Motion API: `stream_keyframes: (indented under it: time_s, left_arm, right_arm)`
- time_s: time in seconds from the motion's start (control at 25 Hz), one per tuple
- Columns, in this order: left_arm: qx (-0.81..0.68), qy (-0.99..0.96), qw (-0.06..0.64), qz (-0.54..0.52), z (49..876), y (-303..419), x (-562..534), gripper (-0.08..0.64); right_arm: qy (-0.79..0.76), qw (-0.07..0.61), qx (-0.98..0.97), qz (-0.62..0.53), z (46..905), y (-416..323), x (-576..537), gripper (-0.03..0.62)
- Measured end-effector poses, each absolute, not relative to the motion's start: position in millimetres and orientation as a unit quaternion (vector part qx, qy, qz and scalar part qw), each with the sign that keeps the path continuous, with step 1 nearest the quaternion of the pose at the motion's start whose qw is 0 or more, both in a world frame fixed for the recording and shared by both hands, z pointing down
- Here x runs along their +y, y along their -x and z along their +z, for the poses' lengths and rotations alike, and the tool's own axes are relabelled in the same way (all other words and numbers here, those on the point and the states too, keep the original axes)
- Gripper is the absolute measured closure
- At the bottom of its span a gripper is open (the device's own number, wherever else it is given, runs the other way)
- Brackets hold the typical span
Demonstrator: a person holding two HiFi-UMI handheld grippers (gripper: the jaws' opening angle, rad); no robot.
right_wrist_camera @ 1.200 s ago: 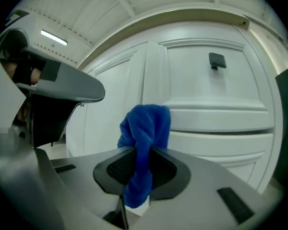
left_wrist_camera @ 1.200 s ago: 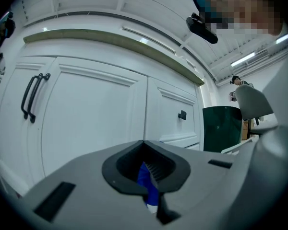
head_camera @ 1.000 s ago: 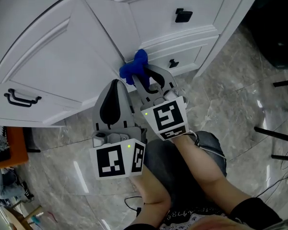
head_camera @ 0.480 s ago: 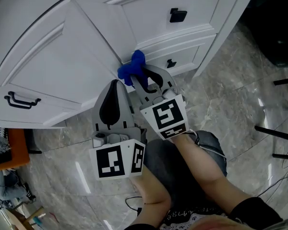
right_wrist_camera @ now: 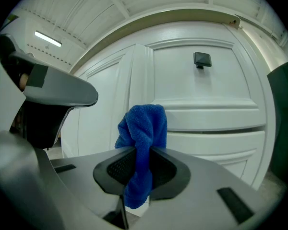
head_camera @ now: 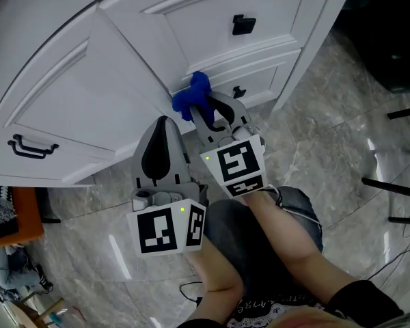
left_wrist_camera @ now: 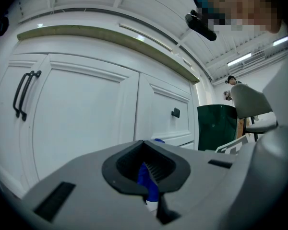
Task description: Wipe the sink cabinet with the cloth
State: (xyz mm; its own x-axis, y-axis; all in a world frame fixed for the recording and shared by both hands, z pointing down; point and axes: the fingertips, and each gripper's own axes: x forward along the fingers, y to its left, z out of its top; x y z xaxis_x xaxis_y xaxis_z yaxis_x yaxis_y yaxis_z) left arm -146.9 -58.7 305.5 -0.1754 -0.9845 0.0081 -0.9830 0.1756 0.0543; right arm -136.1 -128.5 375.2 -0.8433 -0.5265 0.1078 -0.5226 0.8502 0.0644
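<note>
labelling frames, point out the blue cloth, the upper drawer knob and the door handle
blue cloth (right_wrist_camera: pixel 144 121), right gripper view, bunched top
upper drawer knob (right_wrist_camera: pixel 202 59), right gripper view, its face
door handle (left_wrist_camera: pixel 22 95), left gripper view, mid bar

**Your grippers and clothing**

Your left gripper and right gripper share one build: pale grey shells with black ribbed pads lining the jaws. The gripper views show dark rectangular slots in the shells on either side of the pads. The left cube and the right cube are white with black square markers, and each has a small green light. You wear a black sleeve, dark grey trousers and a top with a black-and-white patterned hem.
</note>
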Motion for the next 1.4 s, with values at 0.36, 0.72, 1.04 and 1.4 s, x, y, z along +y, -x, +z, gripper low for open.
stream_keyframes:
  time_s: [0.36, 0.72, 1.04, 1.4]
  left_arm:
    - [-0.765, -0.644, 0.019, -0.018, 304.2, 144.5, -58.9, 0.555]
    - [-0.763, -0.646, 0.019, -0.016, 303.6, 141.1, -60.6, 0.555]
    - [-0.761, -0.648, 0.018, -0.011, 303.9, 137.7, -62.7, 0.555]
    - [-0.761, -0.649, 0.018, -0.008, 306.0, 135.6, -66.3, 0.555]
  right_arm:
    - [-0.283, 0.061, -0.957, -0.008, 374.9, 131.0, -133.1, 0.512]
    - [-0.295, 0.062, -0.953, 0.003, 374.2, 122.5, -139.7, 0.512]
    - [-0.306, 0.059, -0.950, 0.019, 372.7, 113.7, -146.6, 0.512]
    - [-0.311, 0.048, -0.949, 0.030, 371.4, 105.2, -153.0, 0.512]
